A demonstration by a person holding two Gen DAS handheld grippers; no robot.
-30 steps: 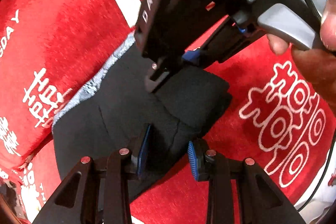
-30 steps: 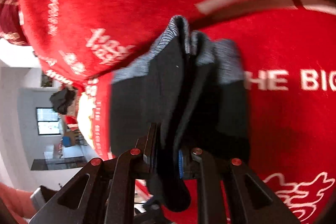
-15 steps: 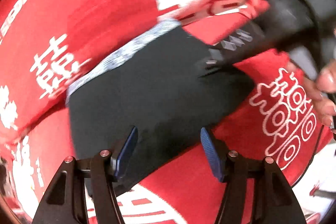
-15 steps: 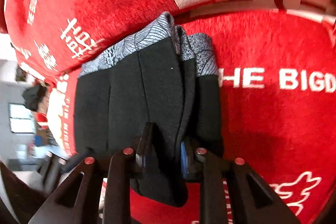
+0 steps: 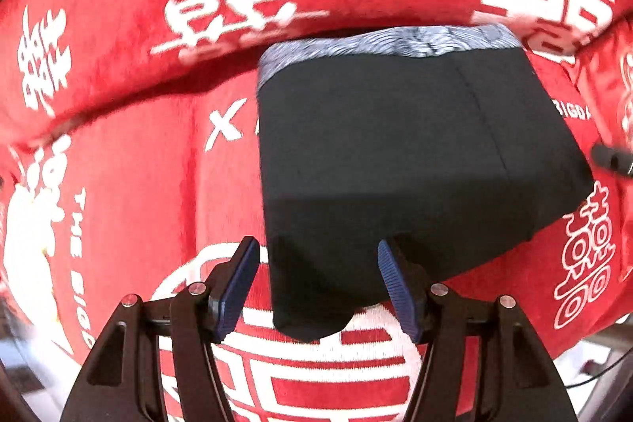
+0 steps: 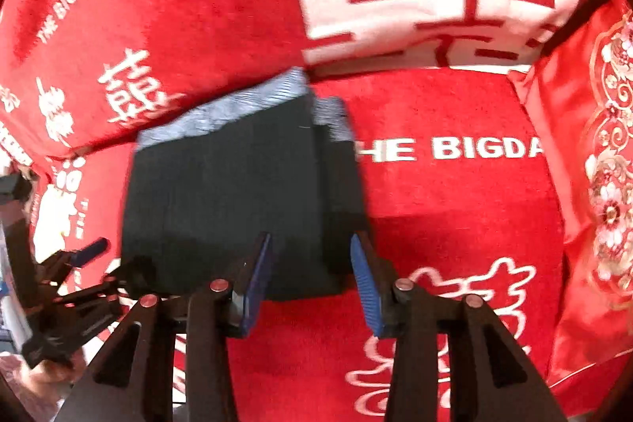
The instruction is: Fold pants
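Note:
The black pants with a grey patterned waistband lie folded into a compact block on the red cover. In the right wrist view the pants show a folded edge along their right side. My left gripper is open, its blue pads on either side of the near corner of the pants, not clamping it. My right gripper is open at the near right edge of the pants, holding nothing. The left gripper also shows at the left of the right wrist view.
The red cover with white characters and lettering spans the seat and the backrest behind the pants. A red embroidered cushion stands at the right. The tip of the right gripper shows at the right edge of the left wrist view.
My right gripper has let go of the pants' folded edge and opened. My left gripper has pulled back and swung left. The pants now lie flat and folded.

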